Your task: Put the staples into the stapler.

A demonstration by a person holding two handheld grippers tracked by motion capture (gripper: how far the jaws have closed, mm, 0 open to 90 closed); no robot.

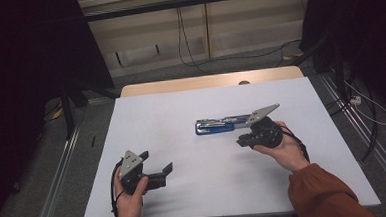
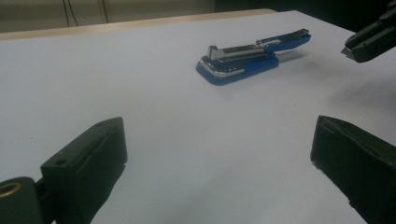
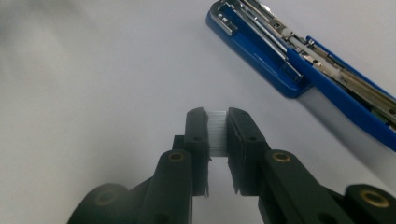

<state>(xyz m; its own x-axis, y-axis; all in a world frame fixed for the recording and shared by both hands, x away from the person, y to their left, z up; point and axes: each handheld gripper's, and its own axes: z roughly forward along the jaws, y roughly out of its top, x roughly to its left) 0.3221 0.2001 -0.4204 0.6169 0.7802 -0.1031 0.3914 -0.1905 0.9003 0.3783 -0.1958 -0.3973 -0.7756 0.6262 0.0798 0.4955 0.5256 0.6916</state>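
Observation:
A blue stapler (image 1: 216,126) lies swung open on the white table (image 1: 195,193), a little right of centre; its metal staple channel faces up (image 3: 280,51). Just right of it, my right gripper (image 1: 241,141) is shut on a small silvery strip of staples (image 3: 217,133) held between its pads (image 3: 216,115). The stapler (image 2: 247,58) lies ahead of my left gripper (image 2: 219,154), whose jaws stand wide apart with nothing between them. That left gripper (image 1: 157,161) hovers near the table's front left. The right gripper's tip (image 2: 369,44) shows at the upper right of the left gripper view.
A wooden strip (image 1: 209,81) borders the table's far edge. Beyond it, cables (image 1: 185,44) trail over the floor. Dark stands flank the table on both sides (image 1: 68,105). Bare white surface lies between the two grippers.

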